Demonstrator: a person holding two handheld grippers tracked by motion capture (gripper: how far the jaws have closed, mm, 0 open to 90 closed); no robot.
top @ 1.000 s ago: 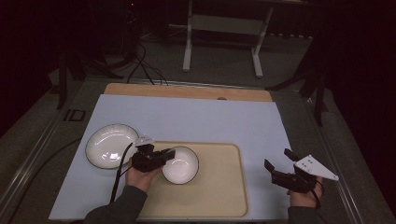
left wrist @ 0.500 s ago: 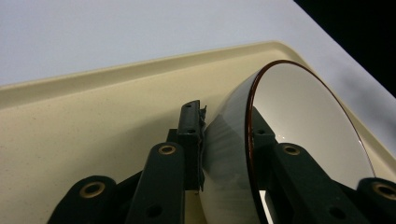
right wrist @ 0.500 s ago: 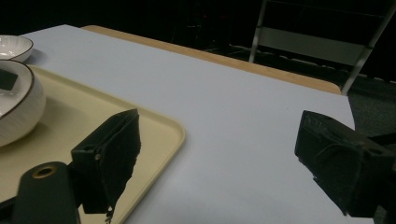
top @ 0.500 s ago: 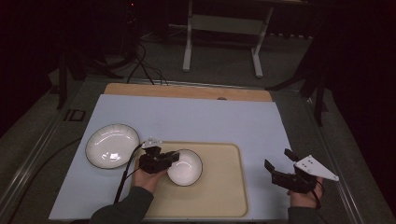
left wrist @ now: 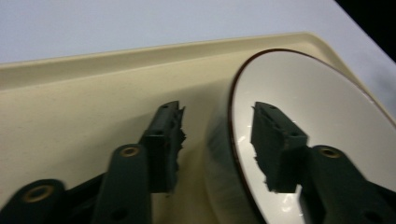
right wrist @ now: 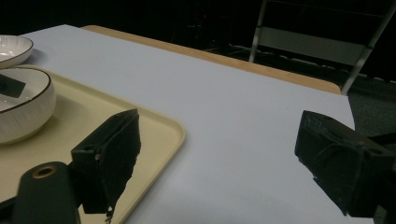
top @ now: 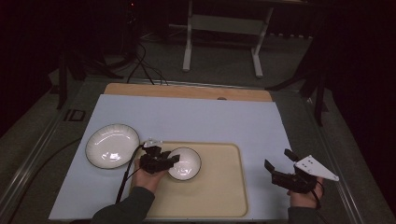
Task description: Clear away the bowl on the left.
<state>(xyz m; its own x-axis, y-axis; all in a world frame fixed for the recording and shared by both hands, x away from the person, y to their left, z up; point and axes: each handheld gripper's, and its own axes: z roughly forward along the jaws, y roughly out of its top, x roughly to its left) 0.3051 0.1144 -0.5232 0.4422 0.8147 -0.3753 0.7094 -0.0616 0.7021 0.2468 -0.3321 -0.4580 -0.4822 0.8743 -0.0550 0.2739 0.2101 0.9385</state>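
Dark room behind, pale blue table top (top: 196, 116) with a beige tray (top: 224, 191) near the front edge. Small white bowl (top: 185, 163) sits flat on the tray's left part, dark rim line visible; larger white plate (top: 112, 145) lies off the tray to its left, well apart from the bowl.

Left gripper (top: 169, 159) right at the bowl's left rim. In the left gripper view, jaws straddling the bowl (left wrist: 322, 121) wall: one jaw outside over the tray (left wrist: 84, 112), the other inside above the bowl's floor. Jaws have just been opening; clear gaps now between the pads and the wall, so spread apart, rim between them but no longer pinched. Bowl resting on the tray by itself, apparently released.

Key relation: bowl wall runs straight between the left jaws, so backing out means pulling toward the left, along the jaws' own line, or lifting up over the rim; any sideways sweep likely to nudge the bowl.

Right gripper (top: 279, 167) far off at the right, past the tray's edge, jaws spread wide on nothing. In the right gripper view, bowl (right wrist: 21, 109) far at the left edge. Left hand (top: 149, 178) much nearer to the bowl.
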